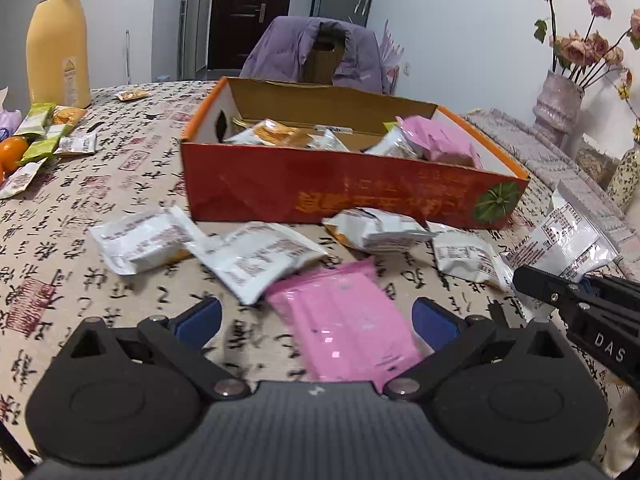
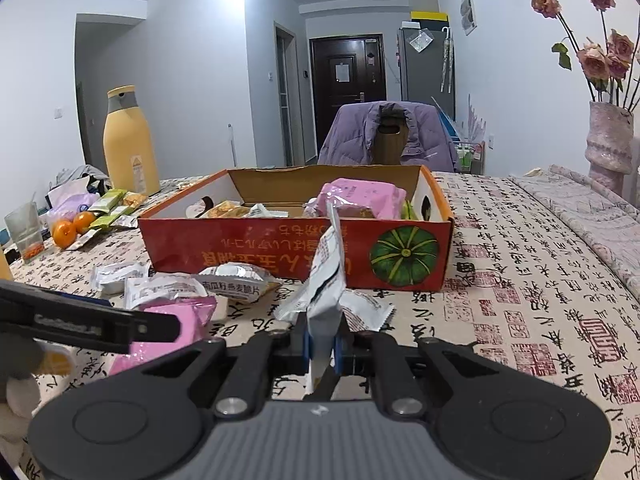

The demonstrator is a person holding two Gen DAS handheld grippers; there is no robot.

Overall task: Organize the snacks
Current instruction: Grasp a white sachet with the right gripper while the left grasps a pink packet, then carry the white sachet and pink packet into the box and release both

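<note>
An open red cardboard box [image 1: 348, 192] holds several snack packets; it also shows in the right wrist view [image 2: 256, 248]. My left gripper [image 1: 318, 320] is open, its blue pads on either side of a pink packet [image 1: 344, 320] lying on the tablecloth. My right gripper [image 2: 322, 350] is shut on a white snack packet [image 2: 326, 280], held upright above the table in front of the box. That packet [image 1: 564, 240] and the right gripper's fingers [image 1: 560, 288] show at the right of the left wrist view. Several white packets [image 1: 248, 256] lie in front of the box.
A yellow bottle [image 1: 58, 40] stands at the far left, with green packets [image 1: 38, 128] and oranges [image 2: 64, 234] nearby. A glass [image 2: 25, 232] stands at the left edge. A chair with a purple jacket [image 2: 388, 136] is behind the table. A vase of flowers [image 2: 608, 140] stands right.
</note>
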